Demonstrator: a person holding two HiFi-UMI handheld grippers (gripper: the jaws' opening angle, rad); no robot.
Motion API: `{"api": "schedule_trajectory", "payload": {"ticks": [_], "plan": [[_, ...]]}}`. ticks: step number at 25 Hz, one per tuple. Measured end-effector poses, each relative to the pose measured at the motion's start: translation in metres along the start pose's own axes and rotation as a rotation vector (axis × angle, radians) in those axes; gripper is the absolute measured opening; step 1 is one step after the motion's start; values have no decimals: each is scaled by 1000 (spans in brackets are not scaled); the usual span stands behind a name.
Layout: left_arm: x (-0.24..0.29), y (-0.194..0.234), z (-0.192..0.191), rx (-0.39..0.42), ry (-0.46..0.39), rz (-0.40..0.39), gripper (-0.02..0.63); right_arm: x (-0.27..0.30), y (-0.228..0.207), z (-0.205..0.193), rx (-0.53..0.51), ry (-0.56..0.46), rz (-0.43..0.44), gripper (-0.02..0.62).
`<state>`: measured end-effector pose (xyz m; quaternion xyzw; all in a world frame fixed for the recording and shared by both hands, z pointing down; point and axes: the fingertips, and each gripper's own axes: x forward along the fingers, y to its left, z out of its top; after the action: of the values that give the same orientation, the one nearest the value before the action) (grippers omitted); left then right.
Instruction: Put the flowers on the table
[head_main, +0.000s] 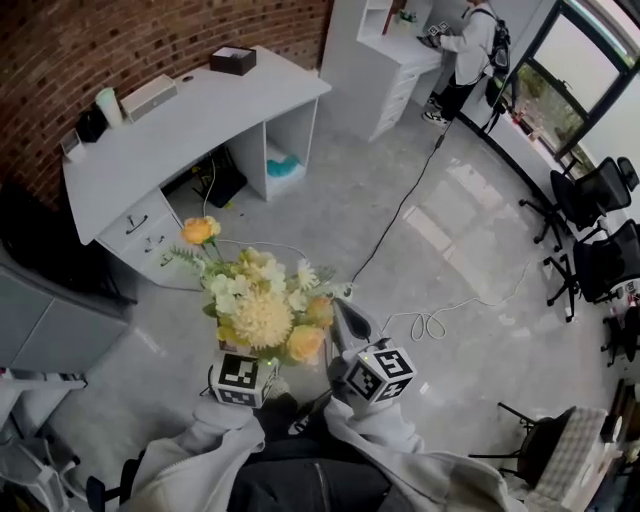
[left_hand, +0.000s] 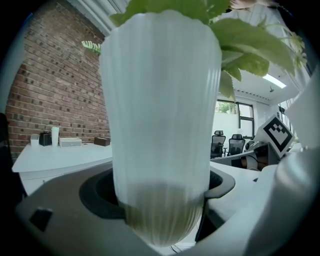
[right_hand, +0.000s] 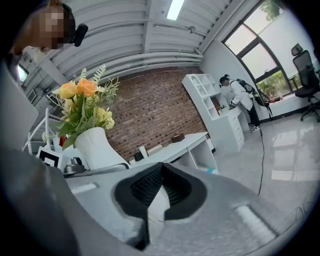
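A bouquet of yellow, orange and white flowers (head_main: 262, 310) stands in a white ribbed vase (left_hand: 160, 115). My left gripper (left_hand: 161, 202) is shut on the vase's lower part, one pad on each side, and holds it upright above the floor. In the head view the blooms hide the vase and the left gripper's (head_main: 247, 352) jaws. My right gripper (head_main: 347, 312) is just right of the bouquet, shut, with nothing between its pads (right_hand: 150, 186). From the right gripper view the vase (right_hand: 97, 147) and flowers (right_hand: 82, 100) show at the left. The curved white table (head_main: 190, 125) stands ahead by the brick wall.
On the table are a black box (head_main: 232, 60), a white cup (head_main: 108, 105) and a flat white box (head_main: 148, 97). A black cable (head_main: 400, 210) runs over the grey floor. A person (head_main: 470, 45) stands at a white desk far right. Office chairs (head_main: 590, 200) line the windows.
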<state>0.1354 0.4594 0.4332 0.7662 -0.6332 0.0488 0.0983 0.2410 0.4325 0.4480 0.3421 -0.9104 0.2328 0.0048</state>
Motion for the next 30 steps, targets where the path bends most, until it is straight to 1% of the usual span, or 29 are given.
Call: {"api": "schedule_trajectory", "payload": {"ticks": [2,7,12,16,21,27,30], "plan": [[-4,7,3,8,-2,-13,440,2,8,4,3,-23,-10,0],[-11,17,6,7,6,-31,440,7,29,10,-5,-64,3,0],[-14,19,-7,29,12,-61,440,10,32,14,-9,-73,-6,0],[-7,31,5,1,3,-43,440,22,34,15,8,-68,20,0],[11,44,2,29,9,-44,440,51,35,18,12,-49,66,0],[47,71,9,21,14,-32,440,97,17,25,16,-24,94,0],[73,85,16,23,23,-29,440,124,5,35,17,-7,108,0]]}}
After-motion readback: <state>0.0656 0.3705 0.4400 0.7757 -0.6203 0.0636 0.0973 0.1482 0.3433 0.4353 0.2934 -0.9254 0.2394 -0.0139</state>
